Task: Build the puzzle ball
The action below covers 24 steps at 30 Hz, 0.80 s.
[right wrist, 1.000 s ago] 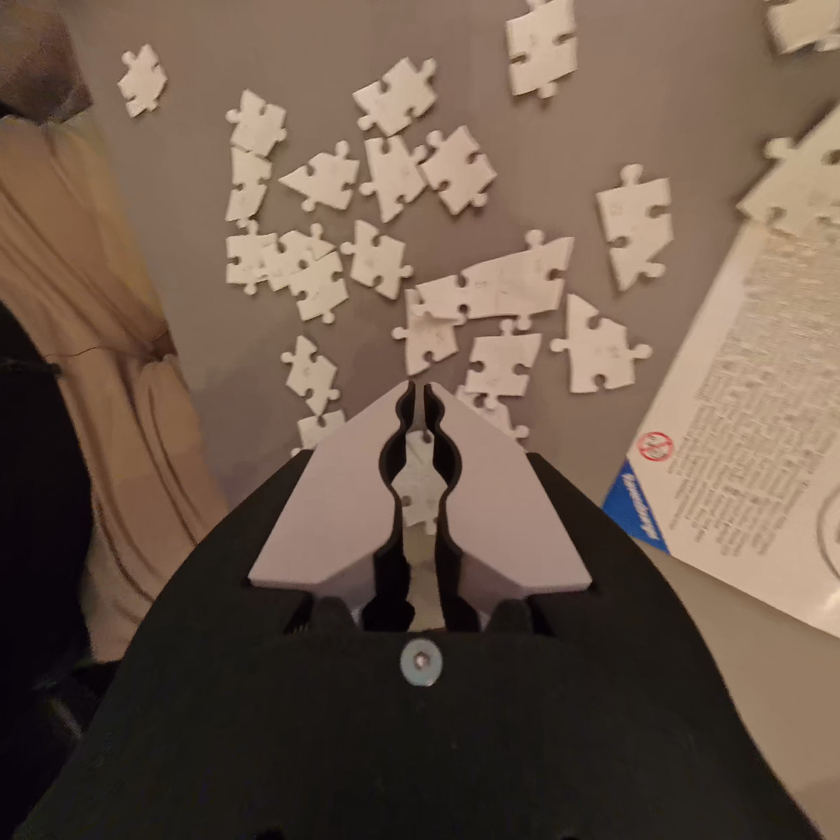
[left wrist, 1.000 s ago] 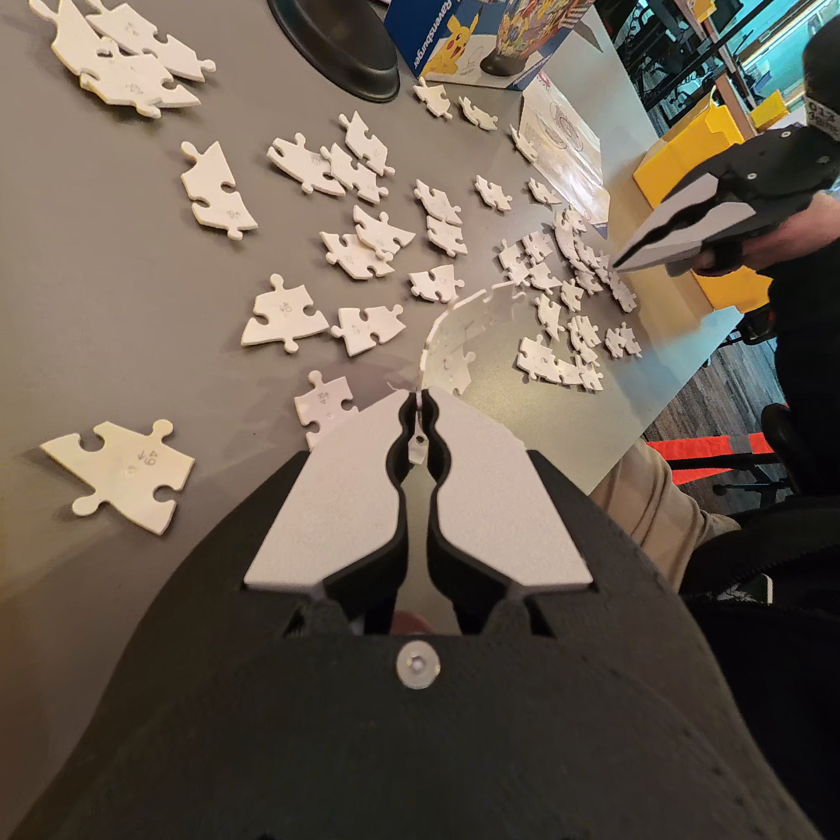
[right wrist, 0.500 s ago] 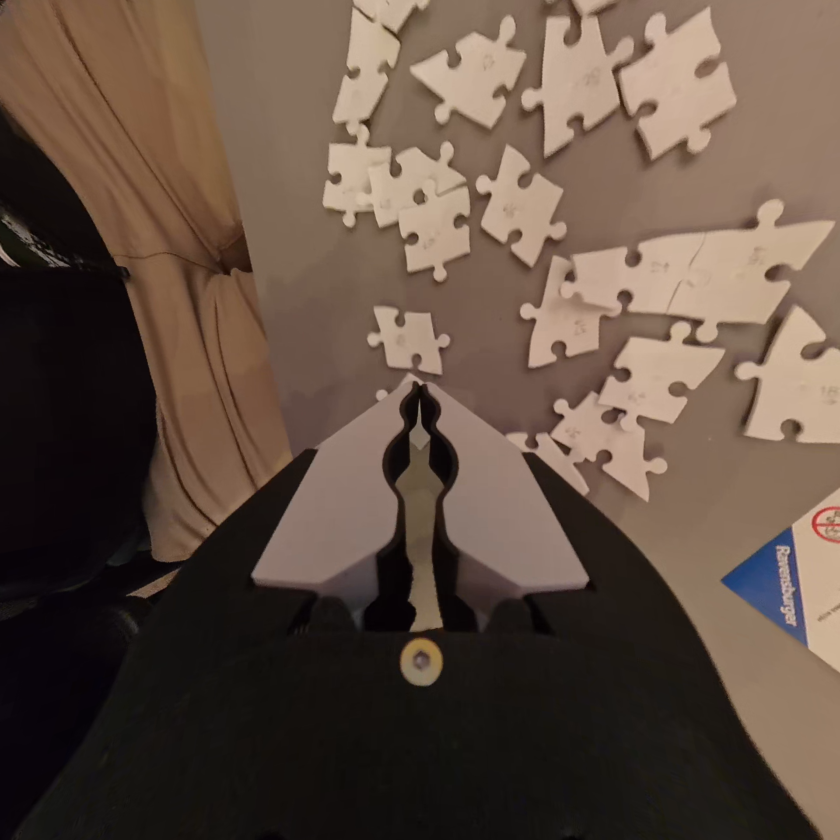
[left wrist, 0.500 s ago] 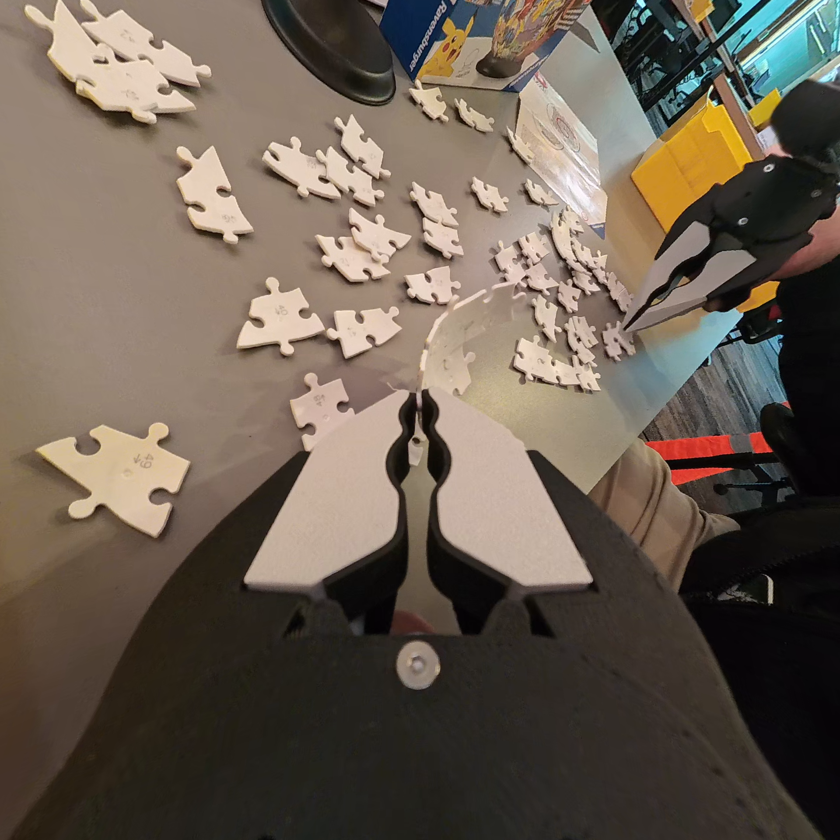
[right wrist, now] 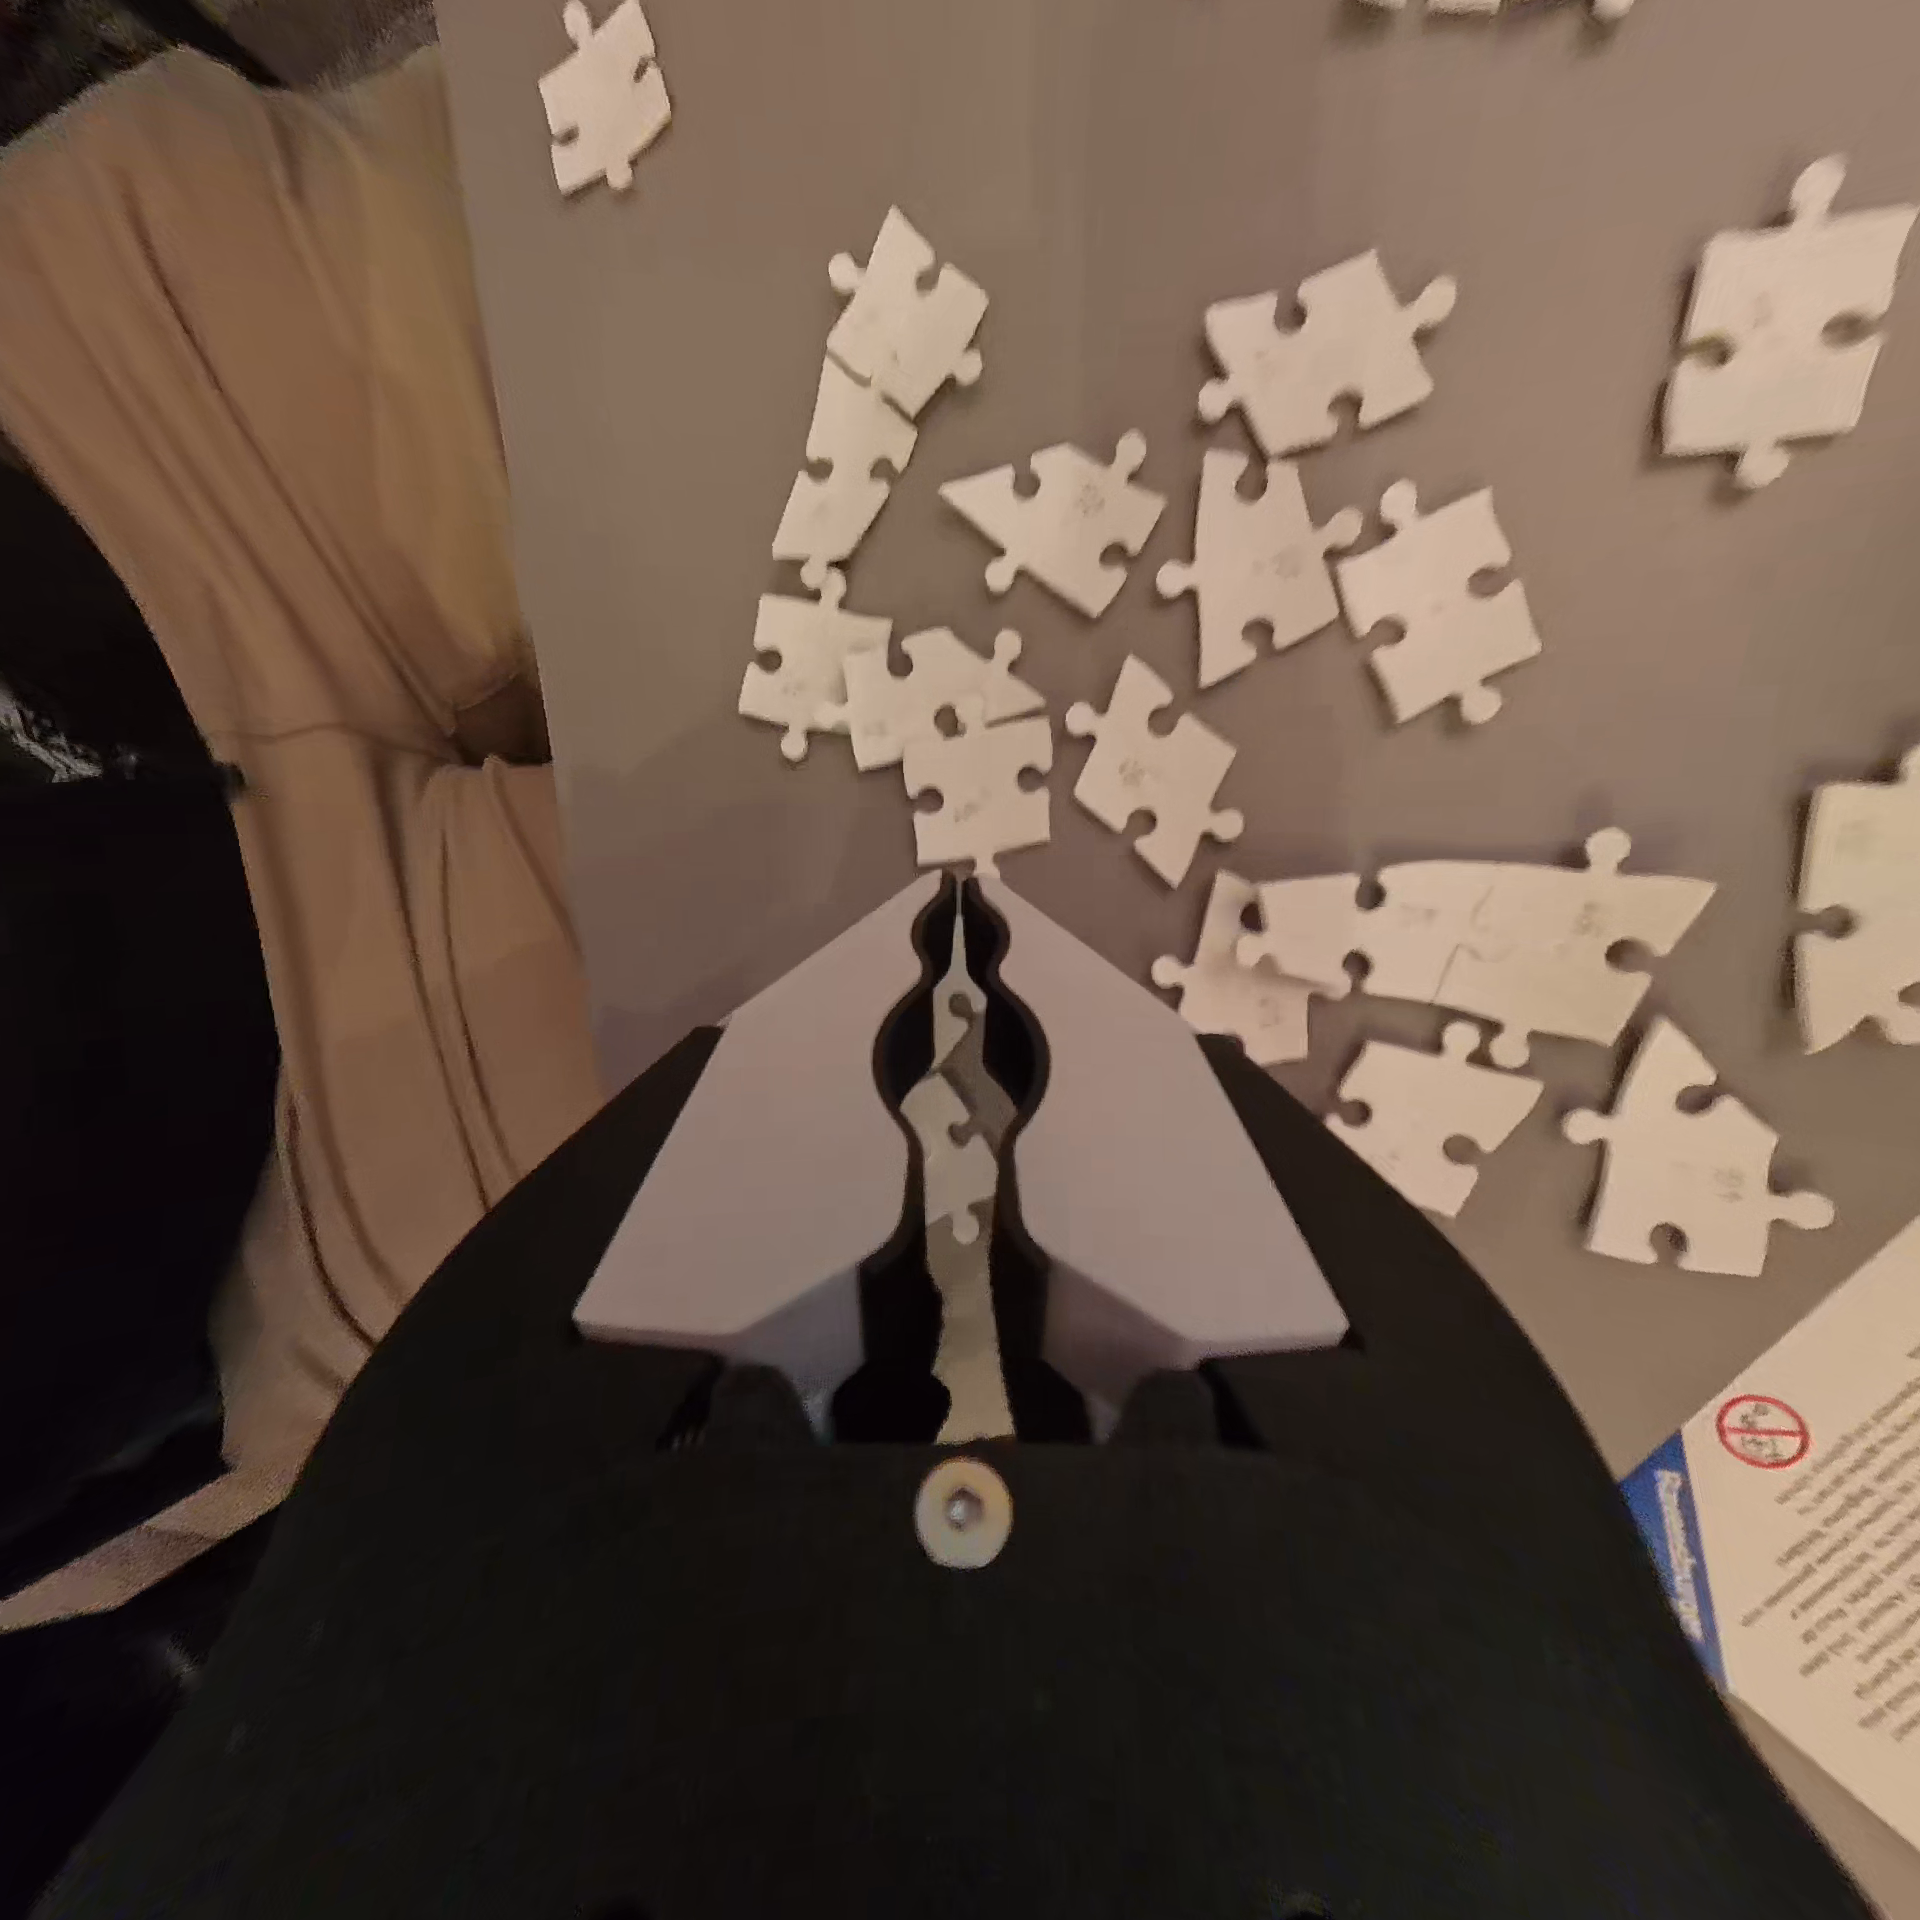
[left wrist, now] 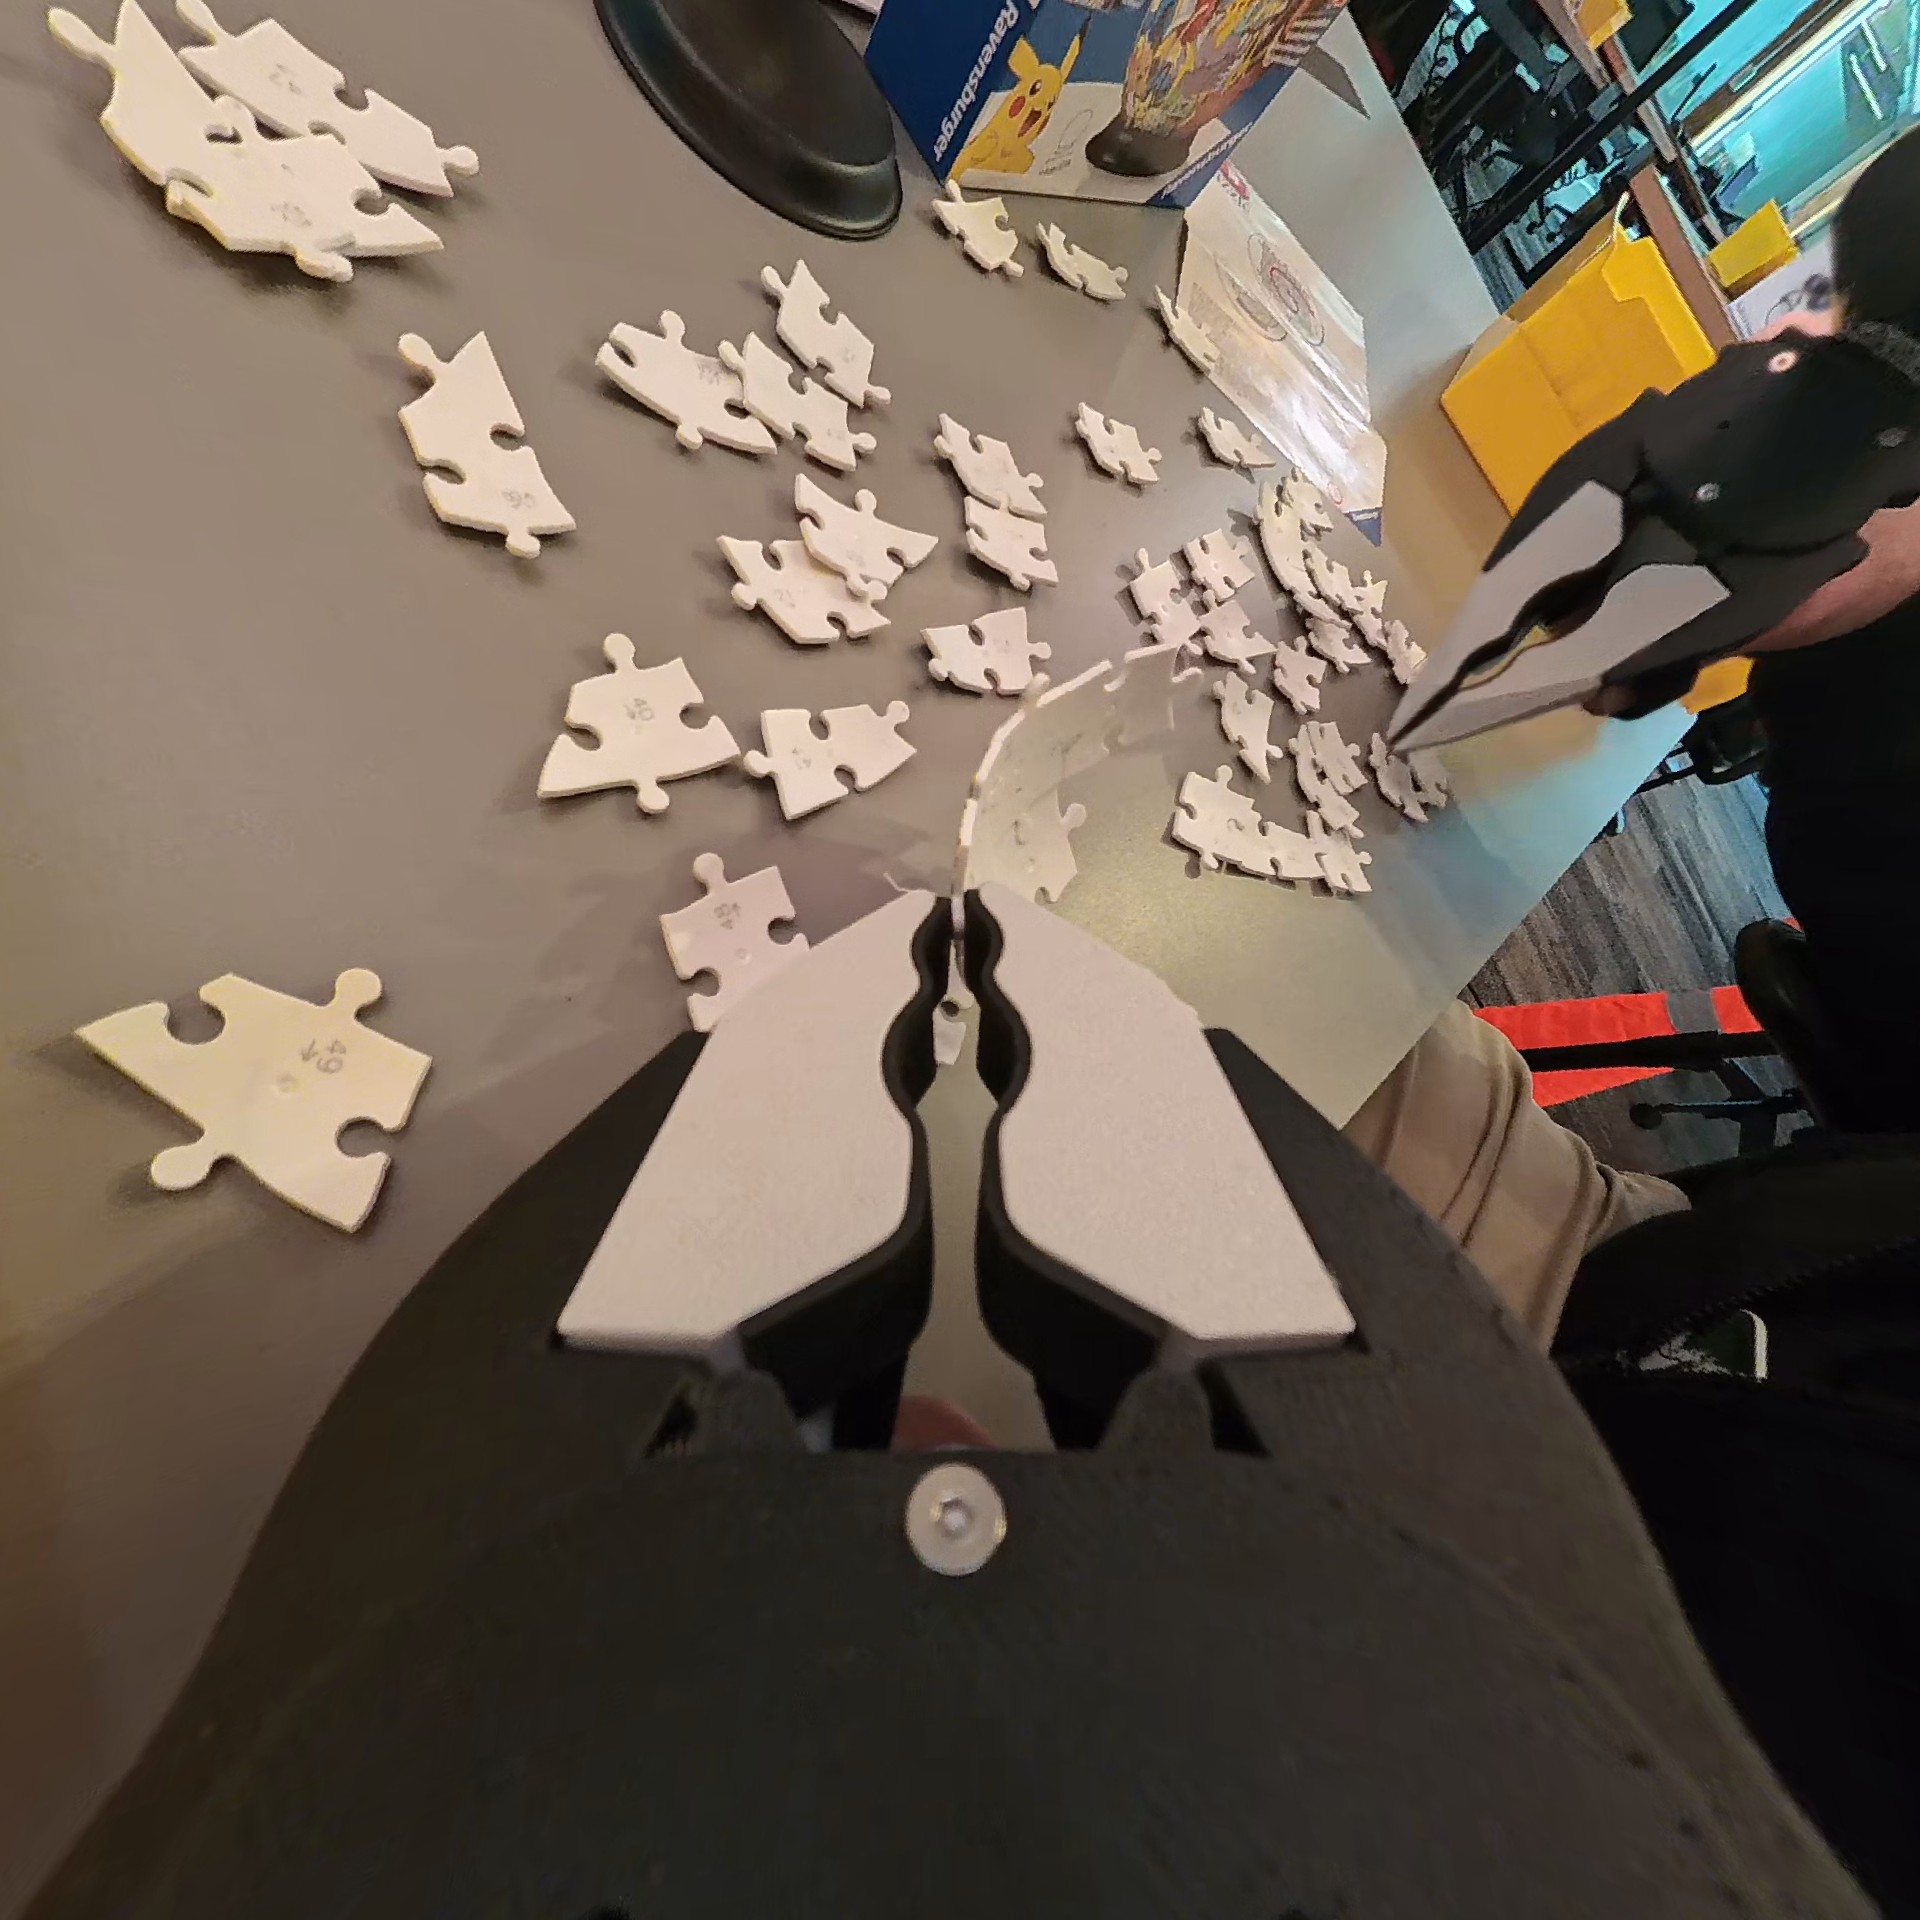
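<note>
Many white puzzle pieces (left wrist: 636,727) lie face down on the grey table (left wrist: 260,675). My left gripper (left wrist: 958,906) is shut on the near end of a curved strip of joined pieces (left wrist: 1049,769), which stands on edge and arcs away to the right. My right gripper (right wrist: 958,883) is shut, tips just short of a cluster of loose pieces (right wrist: 977,790). Pieces lying on the table show through the gap behind its tips. In the left wrist view the right gripper (left wrist: 1397,743) points down onto the pieces near the table's right edge.
A black round stand (left wrist: 748,94) and the puzzle box (left wrist: 1091,83) sit at the far side. An instruction sheet (right wrist: 1818,1507) lies by the right gripper. A yellow bin (left wrist: 1569,384) stands beyond the table. A person's beige trouser leg (right wrist: 260,520) is at the table edge.
The right gripper has come down and forward over the pieces near the table edge, and its tips now reach the cluster. The left gripper holds the curved strip almost still.
</note>
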Motion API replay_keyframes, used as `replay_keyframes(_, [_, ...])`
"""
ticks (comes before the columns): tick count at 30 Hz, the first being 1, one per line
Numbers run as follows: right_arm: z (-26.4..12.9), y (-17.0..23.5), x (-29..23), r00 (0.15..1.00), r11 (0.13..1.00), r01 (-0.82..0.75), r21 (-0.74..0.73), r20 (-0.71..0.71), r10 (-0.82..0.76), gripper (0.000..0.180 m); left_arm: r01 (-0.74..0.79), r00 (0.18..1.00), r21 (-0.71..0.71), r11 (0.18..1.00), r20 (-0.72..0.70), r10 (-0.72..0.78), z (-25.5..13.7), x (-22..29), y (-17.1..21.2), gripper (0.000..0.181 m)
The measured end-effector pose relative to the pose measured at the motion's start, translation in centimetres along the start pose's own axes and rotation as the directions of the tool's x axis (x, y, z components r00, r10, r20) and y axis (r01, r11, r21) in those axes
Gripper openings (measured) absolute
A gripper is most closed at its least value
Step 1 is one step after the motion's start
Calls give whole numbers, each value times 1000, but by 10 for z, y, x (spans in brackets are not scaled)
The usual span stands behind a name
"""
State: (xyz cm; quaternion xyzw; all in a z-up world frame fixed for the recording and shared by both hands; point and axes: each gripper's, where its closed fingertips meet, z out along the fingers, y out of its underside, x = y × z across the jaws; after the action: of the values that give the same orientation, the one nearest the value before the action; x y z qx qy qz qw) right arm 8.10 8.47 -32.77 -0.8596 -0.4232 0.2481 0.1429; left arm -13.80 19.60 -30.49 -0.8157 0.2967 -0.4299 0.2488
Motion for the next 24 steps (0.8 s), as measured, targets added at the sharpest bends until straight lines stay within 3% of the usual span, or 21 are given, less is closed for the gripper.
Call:
replay_keyframes(1, [1,-5,1,1000,1000,3,13,-8,-3,2,-1,1000,-1,1000,-1,1,0,0,0,2])
replay_keyframes(6, [13,-11,7,998,1000,13,-7,-63,-14,22,-2,1000,-1,1000,-3,2,1,2,0,2])
replay_keyframes(13, [15,-11,7,993,997,61,-42,-100,-64,22,-6,1000,-2,1000,-8,6,2,4,0,2])
replay_keyframes(19, [14,-6,7,981,988,133,-83,-132,-143,34,-6,1000,3,1000,-7,6,0,4,-1,2])
replay_keyframes(24, [16,-11,11,977,989,130,-73,-158,-140,29,-8,1000,2,1000,-9,8,1,5,-1,2])
